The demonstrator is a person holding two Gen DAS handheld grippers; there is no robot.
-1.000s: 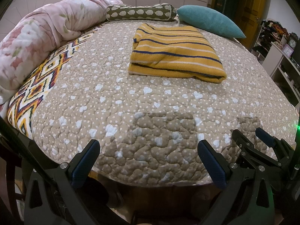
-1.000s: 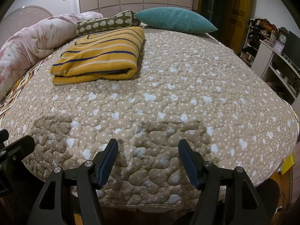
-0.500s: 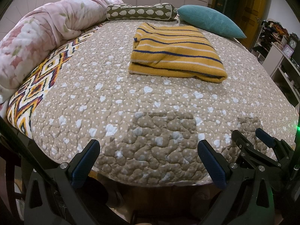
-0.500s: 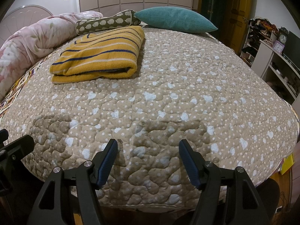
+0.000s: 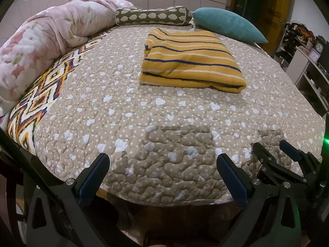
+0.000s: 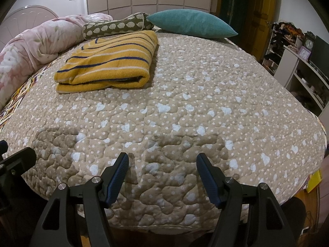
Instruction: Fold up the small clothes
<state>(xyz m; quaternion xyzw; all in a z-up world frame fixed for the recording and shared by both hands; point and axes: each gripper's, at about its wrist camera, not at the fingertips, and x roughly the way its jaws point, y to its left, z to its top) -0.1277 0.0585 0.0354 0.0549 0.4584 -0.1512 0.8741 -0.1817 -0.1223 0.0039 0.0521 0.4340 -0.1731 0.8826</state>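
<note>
yellow striped garment (image 5: pixel 191 61) (one, folded) on quilt (image 5: pixel 123 113); two claws, left claw (image 5: pixel 162 177) and right claw (image 6: pixel 162 177), gape empty.

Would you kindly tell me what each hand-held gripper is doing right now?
Left hand-held gripper: open, holding nothing.
Right hand-held gripper: open, holding nothing.

Barely anything in it: the folded mustard-yellow striped knit garment (image 5: pixel 191 61) sits a hair farther from the black two-finger left gripper (image 5: pixel 162 177).

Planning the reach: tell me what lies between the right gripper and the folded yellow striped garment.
Only bare quilt separates the right gripper from the striped garment, shown in the right wrist view.
</note>
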